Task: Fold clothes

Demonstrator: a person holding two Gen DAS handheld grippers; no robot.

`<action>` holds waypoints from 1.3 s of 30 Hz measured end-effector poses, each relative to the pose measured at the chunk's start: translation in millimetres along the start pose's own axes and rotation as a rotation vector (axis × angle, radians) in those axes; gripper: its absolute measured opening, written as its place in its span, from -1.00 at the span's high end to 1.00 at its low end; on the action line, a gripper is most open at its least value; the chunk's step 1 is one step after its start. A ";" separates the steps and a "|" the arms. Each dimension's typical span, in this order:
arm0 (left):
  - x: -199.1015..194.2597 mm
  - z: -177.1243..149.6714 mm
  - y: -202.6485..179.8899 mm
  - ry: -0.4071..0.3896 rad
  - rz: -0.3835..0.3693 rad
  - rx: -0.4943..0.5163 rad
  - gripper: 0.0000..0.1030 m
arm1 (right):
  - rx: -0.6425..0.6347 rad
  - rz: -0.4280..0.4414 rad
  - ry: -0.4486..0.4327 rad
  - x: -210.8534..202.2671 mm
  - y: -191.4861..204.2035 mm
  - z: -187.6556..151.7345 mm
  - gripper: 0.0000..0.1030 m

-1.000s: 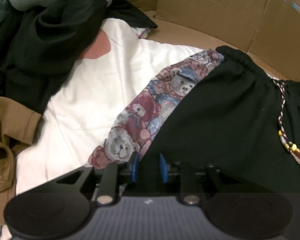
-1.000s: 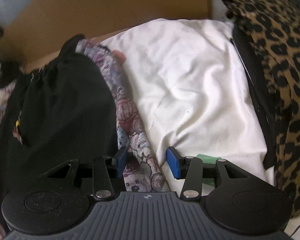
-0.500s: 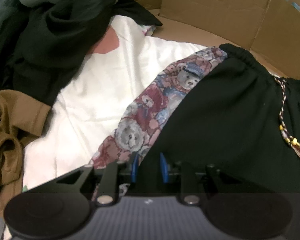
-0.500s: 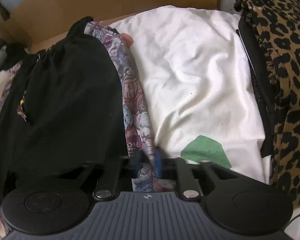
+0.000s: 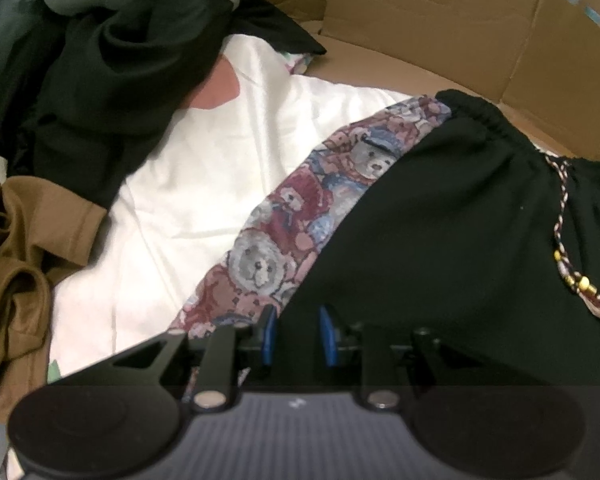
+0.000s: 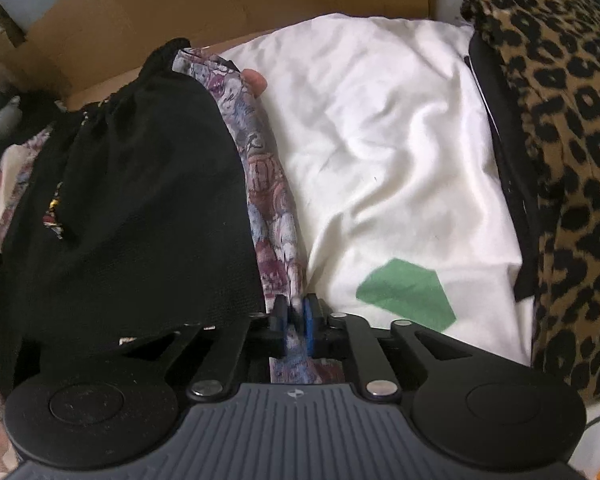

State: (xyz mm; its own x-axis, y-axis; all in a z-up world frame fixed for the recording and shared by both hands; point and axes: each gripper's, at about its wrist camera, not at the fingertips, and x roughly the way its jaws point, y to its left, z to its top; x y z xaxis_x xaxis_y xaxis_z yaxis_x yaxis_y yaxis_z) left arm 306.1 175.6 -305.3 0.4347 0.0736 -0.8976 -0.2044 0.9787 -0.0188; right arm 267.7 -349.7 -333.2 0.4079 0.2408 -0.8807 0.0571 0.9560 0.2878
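Observation:
A black garment (image 5: 440,220) with an elastic waist, a teddy-bear print side strip (image 5: 300,216) and a beaded drawstring (image 5: 560,220) lies on a white sheet (image 5: 204,184). My left gripper (image 5: 297,336) is at its near edge, the blue pads close together with black fabric pinched between them. In the right wrist view the same black garment (image 6: 140,200) lies to the left, and my right gripper (image 6: 296,316) is shut on the near end of the bear-print strip (image 6: 268,184).
A pile of dark clothes (image 5: 112,80) and a brown garment (image 5: 20,240) lie to the left. Leopard-print fabric (image 6: 560,120) borders the white sheet (image 6: 388,140) on the right, near a green patch (image 6: 408,292). Cardboard walls (image 5: 420,32) stand behind.
My right gripper, open a second ago, has shut on the bear-print strip. The left gripper keeps its hold and has shifted slightly.

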 end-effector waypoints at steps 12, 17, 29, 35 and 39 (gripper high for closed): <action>-8.3 -4.9 -0.3 -0.010 -0.014 0.001 0.50 | 0.081 0.098 0.018 -15.5 -33.3 -34.1 0.47; -8.9 -6.0 3.2 -0.009 -0.011 -0.010 0.50 | 0.033 0.085 0.026 -17.7 -28.5 -36.3 1.00; -9.8 -4.7 4.2 -0.016 -0.014 -0.019 0.50 | 0.031 -0.029 0.031 -21.7 -29.5 -33.5 1.00; -5.9 -7.5 12.0 0.000 -0.009 -0.027 0.50 | 0.036 -0.065 0.005 -30.5 -26.7 -34.1 0.95; -6.8 -3.6 18.6 -0.013 -0.010 -0.045 0.50 | 0.037 -0.086 -0.017 -37.2 -24.0 -34.6 0.86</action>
State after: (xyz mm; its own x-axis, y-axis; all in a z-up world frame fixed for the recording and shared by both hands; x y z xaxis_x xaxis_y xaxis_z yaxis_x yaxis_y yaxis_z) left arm 296.2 192.6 -301.2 0.4478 0.0663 -0.8917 -0.2394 0.9697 -0.0482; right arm 219.6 -375.9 -320.4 0.4152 0.1553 -0.8964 0.1260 0.9660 0.2257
